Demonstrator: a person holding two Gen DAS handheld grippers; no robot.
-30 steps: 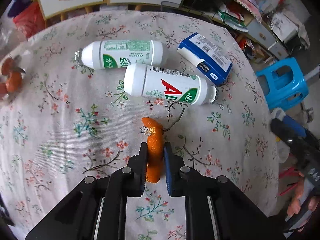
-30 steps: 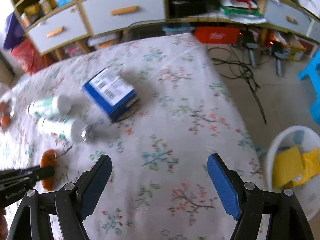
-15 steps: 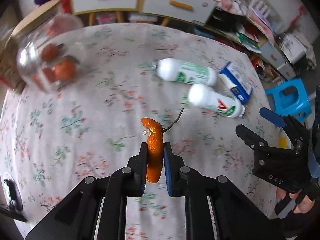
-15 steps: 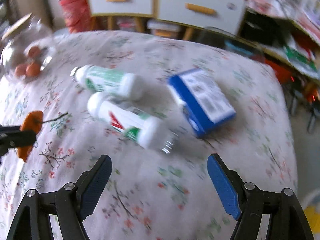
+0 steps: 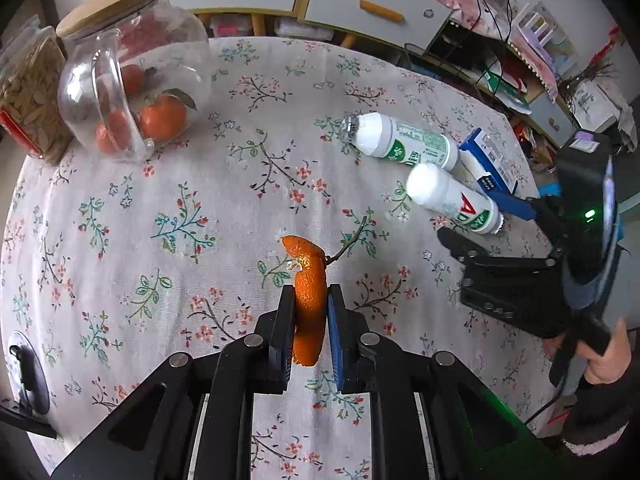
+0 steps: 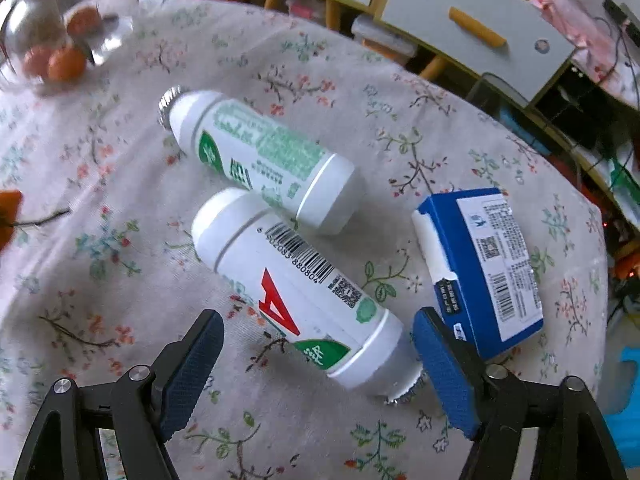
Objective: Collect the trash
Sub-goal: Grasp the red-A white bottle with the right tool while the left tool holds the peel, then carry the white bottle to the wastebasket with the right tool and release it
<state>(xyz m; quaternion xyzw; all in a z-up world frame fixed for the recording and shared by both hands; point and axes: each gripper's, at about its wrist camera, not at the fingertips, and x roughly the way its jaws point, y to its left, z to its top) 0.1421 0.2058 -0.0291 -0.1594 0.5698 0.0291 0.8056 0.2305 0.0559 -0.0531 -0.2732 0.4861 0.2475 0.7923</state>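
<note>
My left gripper (image 5: 308,300) is shut on an orange peel (image 5: 306,280) and holds it above the floral tablecloth (image 5: 180,208). Two white drink bottles lie on their sides: one with a red letter (image 6: 304,292) and one with green print (image 6: 260,160). A blue carton (image 6: 488,268) lies to their right. My right gripper (image 6: 316,344) is open, its fingers on either side of the red-letter bottle's neck end, just above the cloth. The right gripper also shows in the left wrist view (image 5: 480,224), at the bottles (image 5: 452,200).
A glass jar with oranges (image 5: 132,80) and a bag of seeds (image 5: 28,96) stand at the table's far left. Grey drawers (image 5: 372,8) and cluttered shelves stand behind the table. A blue stool (image 6: 628,400) stands off the right edge.
My left gripper has lifted and drawn back with the peel in it. My right gripper has swung left from the table's right side to the red-letter bottle and now straddles it.
</note>
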